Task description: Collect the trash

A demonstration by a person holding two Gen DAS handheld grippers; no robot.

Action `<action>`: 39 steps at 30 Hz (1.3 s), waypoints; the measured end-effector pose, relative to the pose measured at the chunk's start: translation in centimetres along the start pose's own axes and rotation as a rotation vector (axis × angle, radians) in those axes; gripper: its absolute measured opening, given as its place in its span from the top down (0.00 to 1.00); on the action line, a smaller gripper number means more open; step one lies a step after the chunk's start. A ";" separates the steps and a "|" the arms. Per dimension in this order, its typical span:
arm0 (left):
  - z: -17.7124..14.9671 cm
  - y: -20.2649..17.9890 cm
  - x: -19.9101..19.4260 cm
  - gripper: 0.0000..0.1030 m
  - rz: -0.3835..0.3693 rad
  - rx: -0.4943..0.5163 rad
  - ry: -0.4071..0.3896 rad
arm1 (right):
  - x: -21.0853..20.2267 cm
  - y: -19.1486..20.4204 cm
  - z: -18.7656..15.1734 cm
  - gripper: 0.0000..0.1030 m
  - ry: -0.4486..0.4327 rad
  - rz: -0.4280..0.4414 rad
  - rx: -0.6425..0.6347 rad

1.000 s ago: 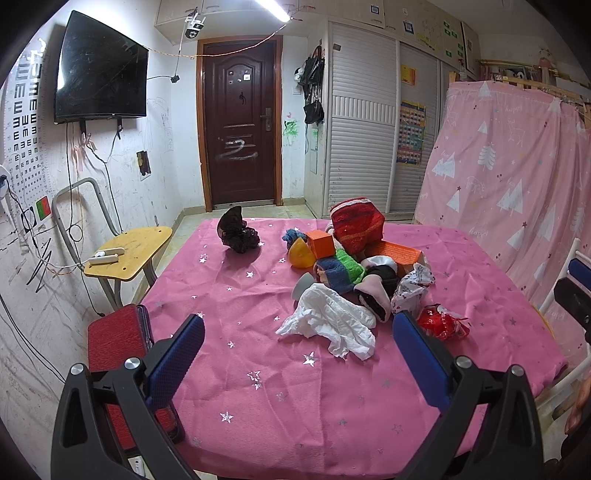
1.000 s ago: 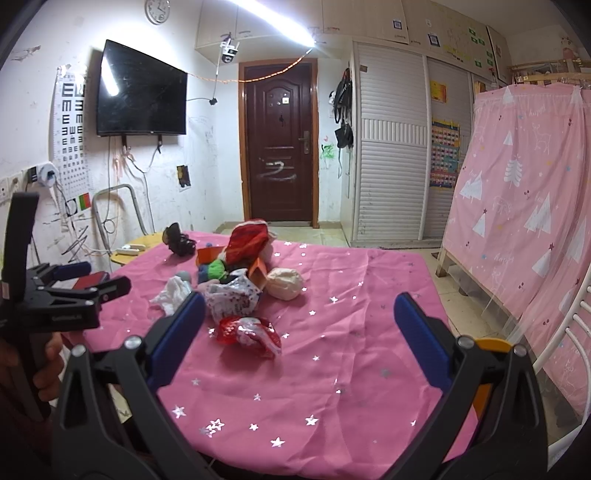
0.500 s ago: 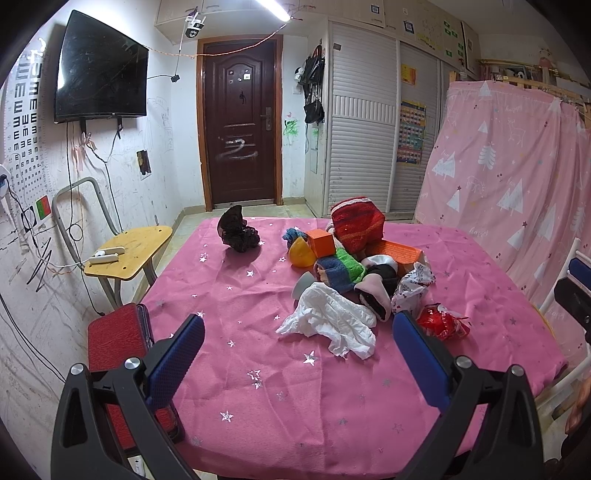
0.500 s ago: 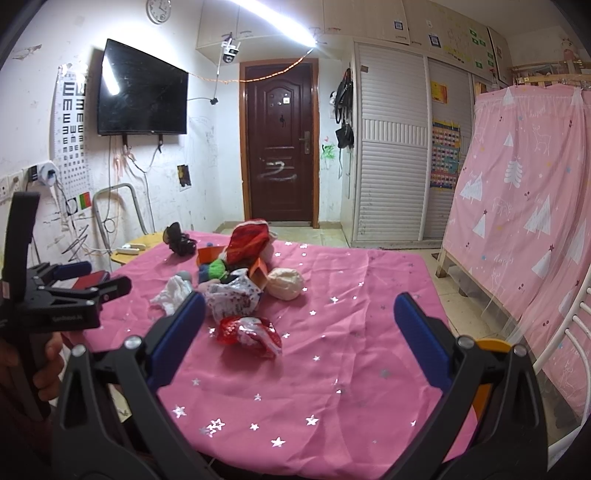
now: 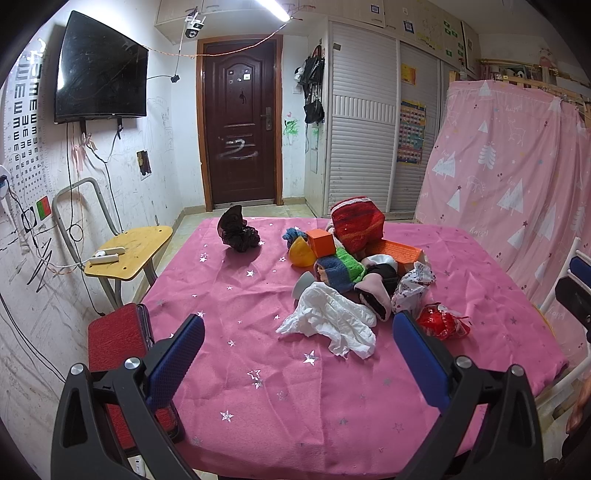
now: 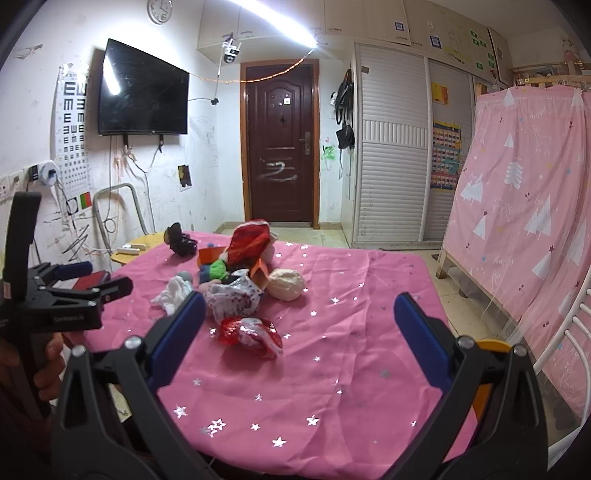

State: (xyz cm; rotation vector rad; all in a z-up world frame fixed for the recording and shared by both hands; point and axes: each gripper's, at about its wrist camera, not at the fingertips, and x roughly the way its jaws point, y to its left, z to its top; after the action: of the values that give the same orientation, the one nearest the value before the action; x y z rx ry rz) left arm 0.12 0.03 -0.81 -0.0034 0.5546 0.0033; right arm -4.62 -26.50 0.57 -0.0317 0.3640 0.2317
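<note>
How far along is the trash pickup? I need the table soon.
Nothing looks collected yet. Both the left gripper and right gripper are open and empty above the table. The white tissue, red wrapper and patterned wrapper all lie there.

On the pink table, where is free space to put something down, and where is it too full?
Free: the near strip of the tablecloth in front of the white tissue, and the left part between the black cloth and the near edge. Crowded: the pile around the red bag, down to the red wrapper.

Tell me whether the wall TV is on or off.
Off: the TV screen is black, showing only a glare streak from the ceiling light.
</note>
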 end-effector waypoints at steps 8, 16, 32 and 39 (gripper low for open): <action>-0.1 0.0 0.1 0.09 0.000 0.001 0.003 | 0.0 0.1 -0.1 0.05 -0.001 0.001 -0.002; -0.2 -0.2 0.1 0.09 0.001 0.005 0.008 | 0.0 0.0 -0.1 0.05 -0.001 0.003 -0.004; 0.5 0.4 2.4 0.09 0.004 -0.005 0.065 | 2.2 0.1 -0.9 0.05 0.049 0.048 -0.006; 1.2 1.0 5.5 0.09 -0.091 -0.035 0.150 | 5.3 1.0 -1.9 0.05 0.164 0.205 0.006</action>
State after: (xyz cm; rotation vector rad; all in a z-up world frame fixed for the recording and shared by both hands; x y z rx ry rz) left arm 5.45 1.05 -2.74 -0.0634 0.7040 -0.0760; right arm -0.69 -24.45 -3.07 -0.0072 0.5321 0.4319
